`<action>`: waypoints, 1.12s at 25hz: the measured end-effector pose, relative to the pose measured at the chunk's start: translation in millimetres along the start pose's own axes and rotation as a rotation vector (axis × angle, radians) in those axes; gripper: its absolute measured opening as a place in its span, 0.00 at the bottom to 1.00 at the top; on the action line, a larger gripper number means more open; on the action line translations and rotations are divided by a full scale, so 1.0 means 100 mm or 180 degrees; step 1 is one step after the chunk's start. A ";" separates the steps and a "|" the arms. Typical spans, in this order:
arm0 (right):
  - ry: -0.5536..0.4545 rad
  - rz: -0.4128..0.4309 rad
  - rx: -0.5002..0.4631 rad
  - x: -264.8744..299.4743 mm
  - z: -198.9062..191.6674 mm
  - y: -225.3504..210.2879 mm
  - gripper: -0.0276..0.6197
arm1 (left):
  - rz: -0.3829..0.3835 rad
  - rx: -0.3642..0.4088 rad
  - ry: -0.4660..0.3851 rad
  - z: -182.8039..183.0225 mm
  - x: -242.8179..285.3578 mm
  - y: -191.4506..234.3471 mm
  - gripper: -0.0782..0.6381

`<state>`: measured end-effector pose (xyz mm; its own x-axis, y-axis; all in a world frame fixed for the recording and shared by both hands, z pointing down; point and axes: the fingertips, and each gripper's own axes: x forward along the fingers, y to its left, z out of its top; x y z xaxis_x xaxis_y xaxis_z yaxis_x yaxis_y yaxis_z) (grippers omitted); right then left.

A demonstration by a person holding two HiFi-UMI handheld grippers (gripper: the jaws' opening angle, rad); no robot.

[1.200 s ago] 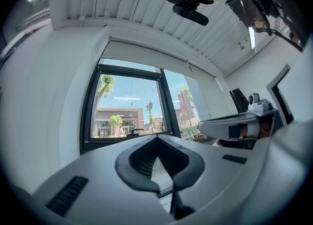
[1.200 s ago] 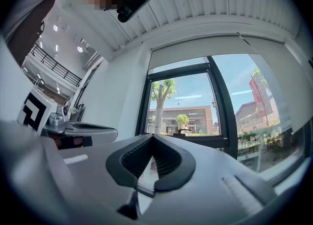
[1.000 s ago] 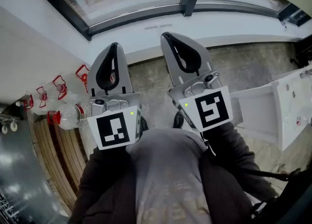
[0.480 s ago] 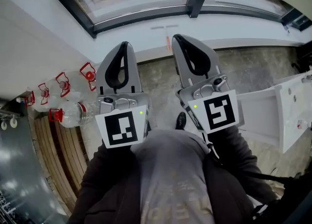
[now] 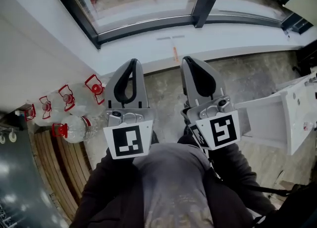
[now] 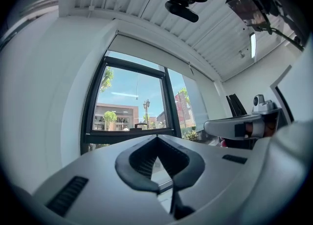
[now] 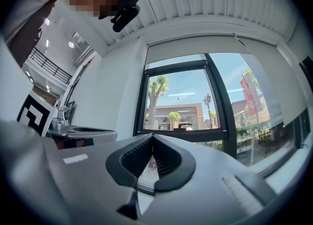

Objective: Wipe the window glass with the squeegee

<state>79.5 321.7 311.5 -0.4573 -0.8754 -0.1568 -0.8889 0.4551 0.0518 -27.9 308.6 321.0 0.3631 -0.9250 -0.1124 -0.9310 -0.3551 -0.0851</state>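
Both grippers have slid lower in the head view, left gripper (image 5: 132, 61) and right gripper (image 5: 188, 59) short of the squeegee (image 5: 174, 52) lying on the sill (image 5: 237, 38). Left gripper view: jaws clenched, empty. Right gripper view: clenched, empty too.

Left gripper (image 5: 132, 62), right gripper (image 5: 190, 60), jaws together

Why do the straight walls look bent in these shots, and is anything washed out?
Left gripper view: the wide lens bows the window frame and ceiling slats, corners go black, the left gripper looms large up close. Right gripper view: same bulge; sky bright, not blown out. Head view: daylight whitens the sill; the floor is dimmer.
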 end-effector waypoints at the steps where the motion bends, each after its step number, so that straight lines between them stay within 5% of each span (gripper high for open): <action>1: 0.0029 -0.0050 -0.0003 0.00 -0.04 0.00 0.05 | -0.0015 -0.0018 0.0021 -0.04 0.02 0.04 0.10; 8: 0.0211 -0.0282 0.0002 0.02 -0.28 -0.33 0.05 | -0.0074 -0.0095 0.0069 -0.20 0.28 0.08 0.10; 14: 0.0334 -0.0218 0.0148 0.27 -0.68 -0.82 0.05 | -0.0031 -0.0097 0.0205 -0.49 0.80 -0.07 0.10; 28: 0.0742 -0.0140 0.0475 1.15 -1.82 -2.85 0.05 | 0.0266 0.0089 0.0489 -1.16 2.78 -0.54 0.10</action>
<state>275.8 61.9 458.6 -0.4273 -0.9009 0.0764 -0.9023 0.4196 -0.0986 119.1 55.1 409.2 0.2723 -0.9617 0.0323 -0.9554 -0.2742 -0.1094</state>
